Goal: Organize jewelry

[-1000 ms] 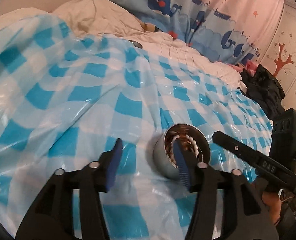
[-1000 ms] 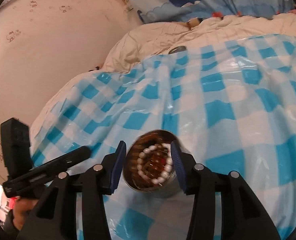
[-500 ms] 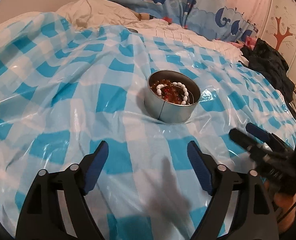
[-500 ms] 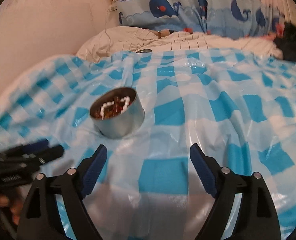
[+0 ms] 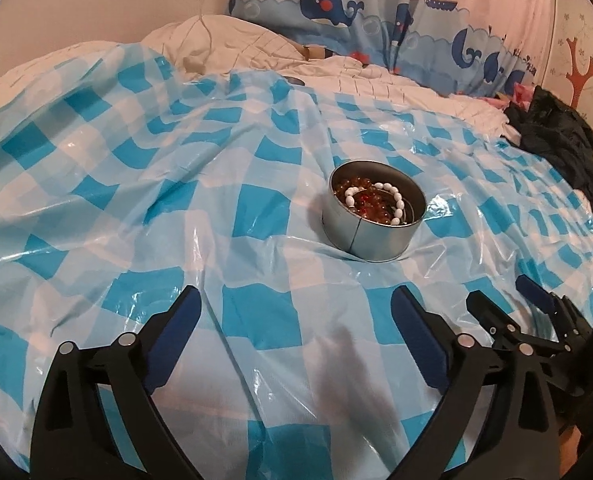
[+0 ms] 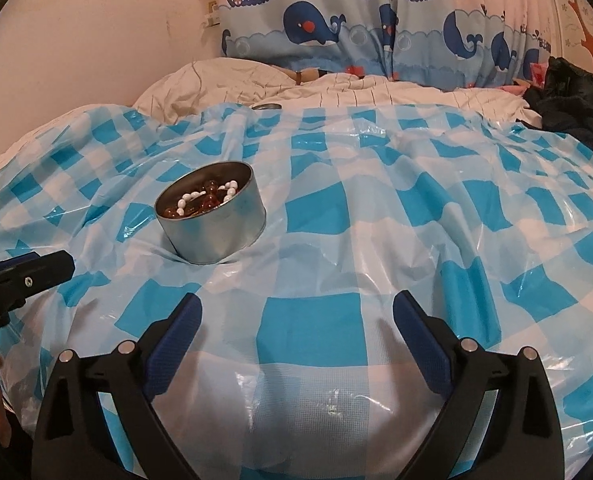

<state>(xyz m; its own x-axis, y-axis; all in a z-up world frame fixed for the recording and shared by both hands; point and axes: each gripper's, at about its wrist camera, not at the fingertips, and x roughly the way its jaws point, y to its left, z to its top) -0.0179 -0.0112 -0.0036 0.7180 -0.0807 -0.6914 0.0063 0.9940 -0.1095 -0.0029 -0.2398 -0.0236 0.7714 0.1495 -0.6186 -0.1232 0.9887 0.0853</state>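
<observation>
Tin with the beads sits on the checked sheet, clear of both grippers. Left gripper and right gripper just opened wide (nothing between the jaws).

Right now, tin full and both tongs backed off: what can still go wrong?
1. The tin sits in a dent of the crinkled checked plastic sheet over soft bedding, so a nudge could tip it.
2. It has no lid on, and the white bead bracelet lies on top of the amber beads, so a tilt may spill them.
3. A small round metal object lies at the sheet's far edge, possibly the lid.
</observation>
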